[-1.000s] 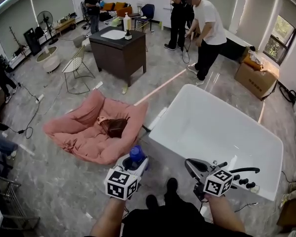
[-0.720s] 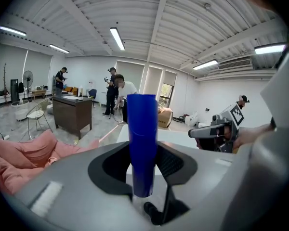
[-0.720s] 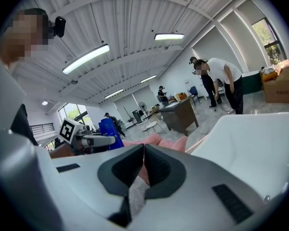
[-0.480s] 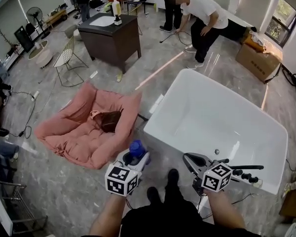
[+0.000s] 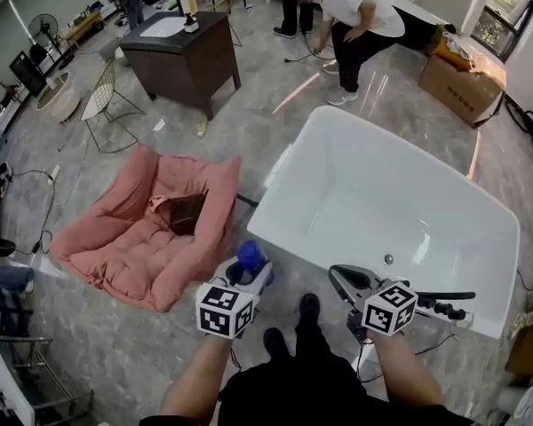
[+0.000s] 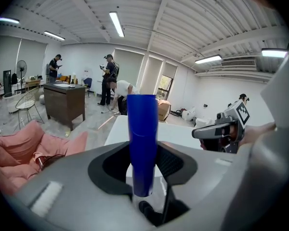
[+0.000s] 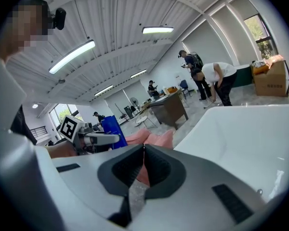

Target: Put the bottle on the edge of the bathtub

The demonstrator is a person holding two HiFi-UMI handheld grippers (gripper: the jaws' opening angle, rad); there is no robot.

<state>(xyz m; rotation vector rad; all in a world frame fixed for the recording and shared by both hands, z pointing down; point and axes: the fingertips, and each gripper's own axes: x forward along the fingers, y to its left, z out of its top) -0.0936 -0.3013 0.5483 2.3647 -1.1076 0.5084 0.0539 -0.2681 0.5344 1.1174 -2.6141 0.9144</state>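
Observation:
A blue bottle [image 5: 250, 256] stands upright between the jaws of my left gripper [image 5: 245, 272], which is shut on it. In the left gripper view the bottle [image 6: 142, 143] fills the middle, pressed between the dark pads. The white bathtub [image 5: 293, 248] lies ahead and to the right, its near rim just beyond both grippers. My right gripper [image 5: 345, 279] hovers by that near rim, jaws shut with nothing in them [image 7: 143, 160]. From the right gripper view I see the bottle [image 7: 114, 125] to the left and the bathtub [image 7: 241, 138] to the right.
A pink floor cushion [image 5: 124, 238] with a brown bag [image 5: 185, 213] lies left of the tub. Farther back stand a dark desk [image 5: 182, 56], a wire chair [image 5: 102, 105] and a cardboard box [image 5: 466, 91]. A person [image 5: 355, 25] bends over beyond the tub.
The view has shifted forward, so the tub and cushion sit lower and nearer. Both grippers keep their places, the bottle still in the left one. The person at the back has bent lower.

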